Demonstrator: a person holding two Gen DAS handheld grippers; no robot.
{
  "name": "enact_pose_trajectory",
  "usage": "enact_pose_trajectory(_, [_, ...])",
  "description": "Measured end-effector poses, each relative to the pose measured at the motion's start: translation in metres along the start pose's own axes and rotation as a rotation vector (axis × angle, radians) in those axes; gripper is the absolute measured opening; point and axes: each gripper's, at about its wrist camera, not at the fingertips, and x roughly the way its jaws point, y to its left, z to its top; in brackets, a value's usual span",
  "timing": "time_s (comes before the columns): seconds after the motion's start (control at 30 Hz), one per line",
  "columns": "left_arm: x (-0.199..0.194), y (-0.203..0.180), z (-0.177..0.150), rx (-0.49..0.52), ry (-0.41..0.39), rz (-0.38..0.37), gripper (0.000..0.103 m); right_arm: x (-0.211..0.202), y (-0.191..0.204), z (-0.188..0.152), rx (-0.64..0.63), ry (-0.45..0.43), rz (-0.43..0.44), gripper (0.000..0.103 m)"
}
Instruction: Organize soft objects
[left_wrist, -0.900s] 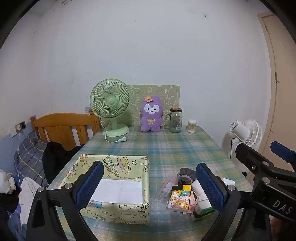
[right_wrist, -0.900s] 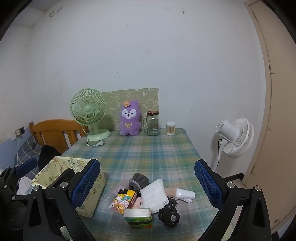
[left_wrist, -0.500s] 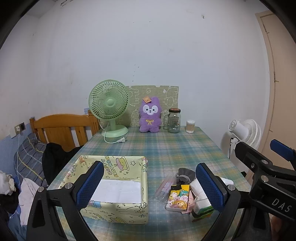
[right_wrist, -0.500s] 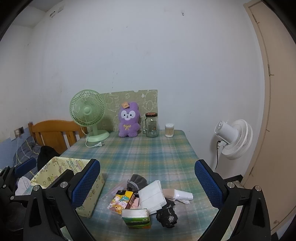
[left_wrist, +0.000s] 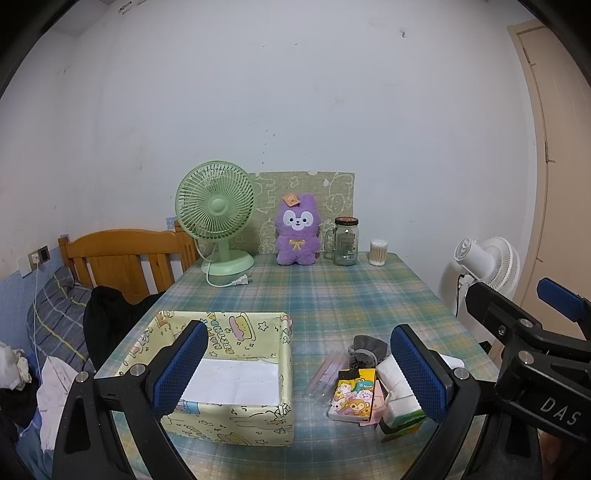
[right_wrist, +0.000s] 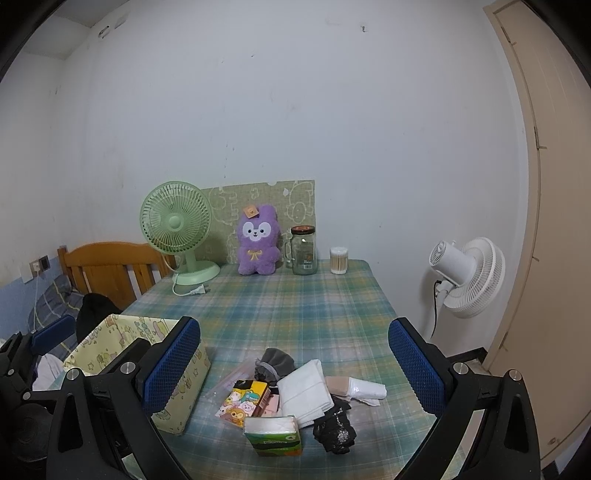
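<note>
A yellow patterned fabric box (left_wrist: 229, 369) stands open on the near left of the plaid table (left_wrist: 332, 295); it also shows in the right wrist view (right_wrist: 177, 384). Beside it lies a pile: a cartoon tissue pack (right_wrist: 243, 400), a green tissue pack (right_wrist: 275, 435), a folded white cloth (right_wrist: 306, 389), a grey pouch (right_wrist: 273, 363), a black crumpled item (right_wrist: 334, 432) and a beige-and-white roll (right_wrist: 360, 387). My left gripper (left_wrist: 299, 369) is open and empty above the box and pile. My right gripper (right_wrist: 291, 369) is open and empty above the pile.
At the table's back stand a green desk fan (left_wrist: 218, 221), a purple plush toy (left_wrist: 297, 229), a glass jar mug (left_wrist: 345, 242) and a cotton swab tub (left_wrist: 378, 253). A wooden chair (left_wrist: 125, 258) with clothes is at left. A white floor fan (right_wrist: 465, 277) stands right.
Both grippers have risen and drawn back slightly, so the table items sit a little lower and smaller in view. Both stay open; nothing on the table moved.
</note>
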Motion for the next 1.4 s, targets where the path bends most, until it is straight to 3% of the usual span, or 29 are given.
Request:
enact_pose_trajectory(0.57, [-0.002,0.002,0.003,-0.004,0.022,-0.009,0.100,-0.001,-0.001,0.001,0.017,-0.007,0.019,0.103])
enact_pose_trajectory(0.97, [-0.001,-0.003,0.000,0.006,-0.033,-0.023,0.098,0.004,-0.003,-0.002,0.025,-0.007,0.030,0.103])
enact_pose_trajectory(1.13, [0.008,-0.007,-0.003,0.024,-0.004,-0.037,0.093,0.009,-0.005,-0.005,0.022,0.007,0.027,0.099])
enact_pose_trajectory(1.4, [0.019,-0.023,-0.013,0.031,0.024,-0.059,0.093,0.012,-0.010,-0.015,0.012,0.024,0.018,0.099])
